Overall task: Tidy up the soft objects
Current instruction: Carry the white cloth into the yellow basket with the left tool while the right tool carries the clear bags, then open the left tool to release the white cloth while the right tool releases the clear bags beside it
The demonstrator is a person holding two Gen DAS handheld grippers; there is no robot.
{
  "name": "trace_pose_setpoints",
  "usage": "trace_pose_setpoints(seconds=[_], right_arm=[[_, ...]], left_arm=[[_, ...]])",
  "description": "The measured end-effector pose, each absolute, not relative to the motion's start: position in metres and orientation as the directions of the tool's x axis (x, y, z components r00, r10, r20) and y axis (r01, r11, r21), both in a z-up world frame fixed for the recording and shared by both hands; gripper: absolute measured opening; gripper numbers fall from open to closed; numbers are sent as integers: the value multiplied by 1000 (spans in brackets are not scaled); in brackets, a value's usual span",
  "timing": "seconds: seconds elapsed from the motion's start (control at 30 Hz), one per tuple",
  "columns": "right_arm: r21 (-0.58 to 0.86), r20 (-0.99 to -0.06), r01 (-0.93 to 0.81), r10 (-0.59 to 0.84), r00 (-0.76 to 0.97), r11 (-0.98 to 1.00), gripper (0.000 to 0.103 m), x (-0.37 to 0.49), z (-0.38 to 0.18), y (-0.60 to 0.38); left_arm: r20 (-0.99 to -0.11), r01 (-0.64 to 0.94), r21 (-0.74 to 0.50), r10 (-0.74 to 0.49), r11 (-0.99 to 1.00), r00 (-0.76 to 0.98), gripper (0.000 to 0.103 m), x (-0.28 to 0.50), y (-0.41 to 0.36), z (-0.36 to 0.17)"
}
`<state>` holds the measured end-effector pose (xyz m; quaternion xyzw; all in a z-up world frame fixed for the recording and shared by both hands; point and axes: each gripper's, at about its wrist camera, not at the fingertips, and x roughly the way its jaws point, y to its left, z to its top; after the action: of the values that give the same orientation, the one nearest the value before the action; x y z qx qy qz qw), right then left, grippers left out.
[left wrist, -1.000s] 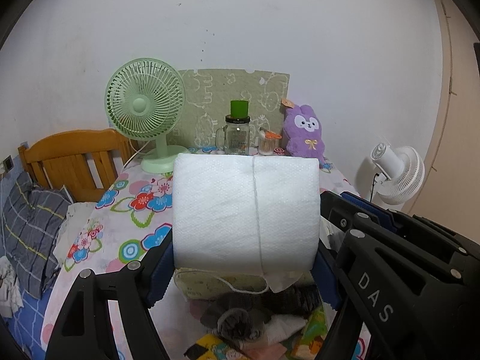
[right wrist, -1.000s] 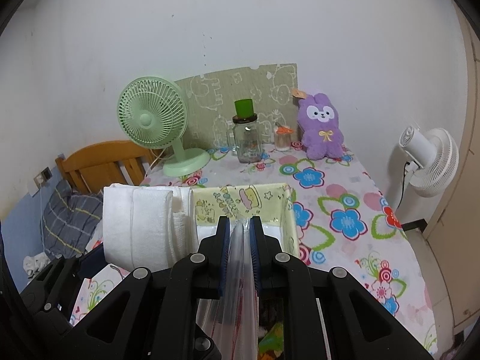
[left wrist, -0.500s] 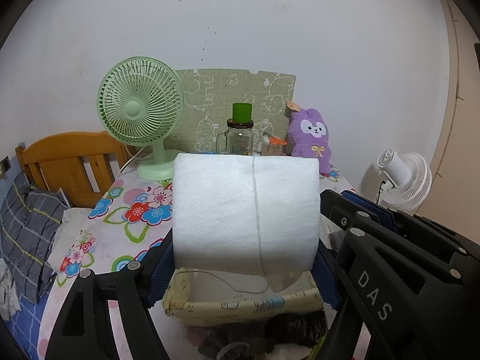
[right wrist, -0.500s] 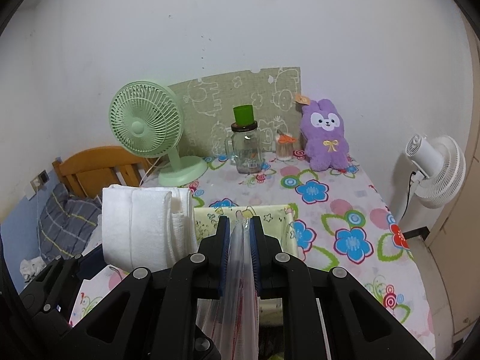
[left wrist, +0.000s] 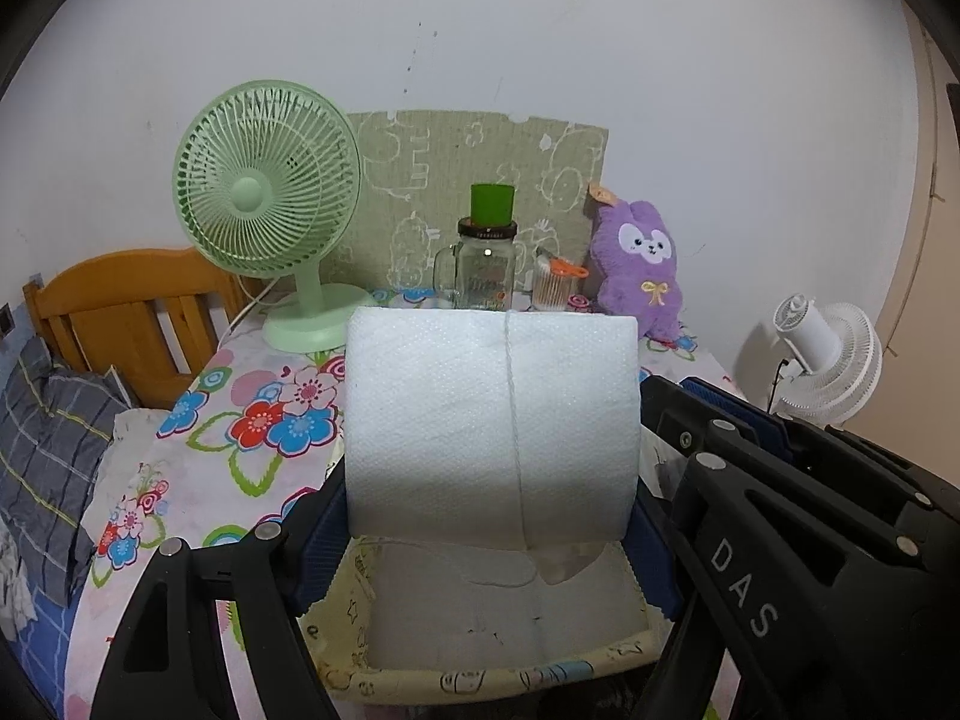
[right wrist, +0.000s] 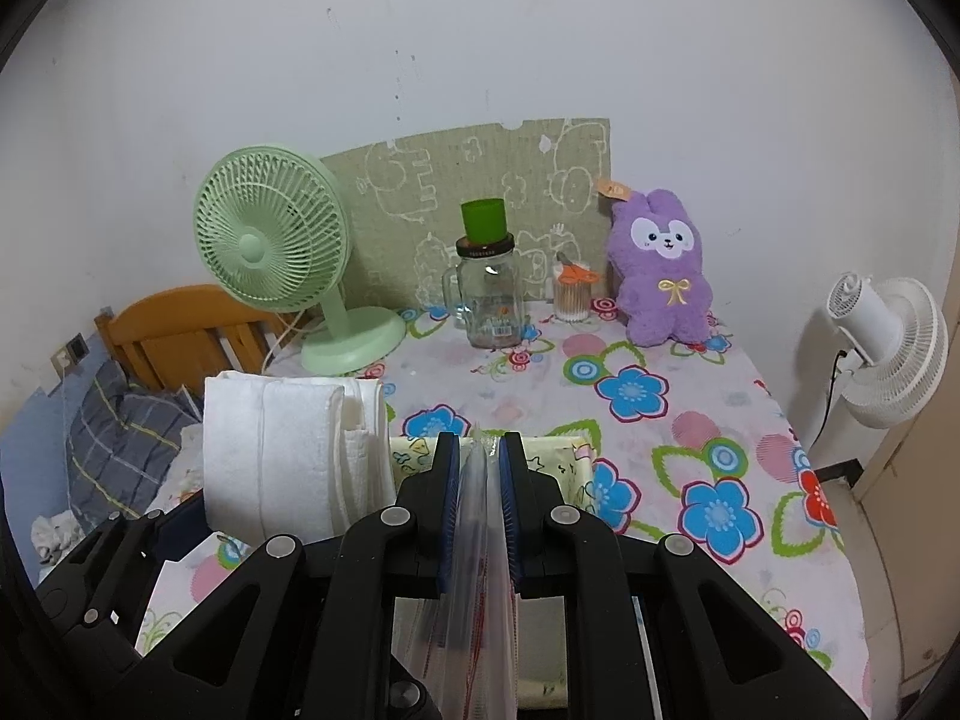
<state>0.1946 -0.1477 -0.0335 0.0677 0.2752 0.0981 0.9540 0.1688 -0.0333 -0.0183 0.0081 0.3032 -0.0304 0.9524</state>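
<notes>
Left gripper point(left wrist: 489, 531): held the folded white towel point(left wrist: 489, 426) by its two ends, just above the yellow bin point(left wrist: 480, 681).
Right gripper point(right wrist: 480, 468): jaws narrow, pinched on a clear plastic bag point(right wrist: 480, 612) at the bin's edge.
Doing it well: centre the towel over the bin; lower it level; release only once it rests inside — the bag held clear of it.

White folded towel point(left wrist: 489, 426) held upright above a yellow fabric bin point(left wrist: 480, 675), clear plastic bag point(right wrist: 480, 570) pinched beside it
</notes>
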Motion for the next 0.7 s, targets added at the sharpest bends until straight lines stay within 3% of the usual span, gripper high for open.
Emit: trace_pose_setpoints(seconds=[0.63, 0.7], right_arm=[[188, -607, -147, 232, 760, 971, 16, 236, -75, -143], [187, -611, -141, 227, 758, 972, 21, 239, -78, -143]], left_arm=[[-676, 36, -15, -37, 999, 736, 85, 199, -31, -55], [-682, 33, -14, -34, 999, 730, 88, 200, -30, -57]])
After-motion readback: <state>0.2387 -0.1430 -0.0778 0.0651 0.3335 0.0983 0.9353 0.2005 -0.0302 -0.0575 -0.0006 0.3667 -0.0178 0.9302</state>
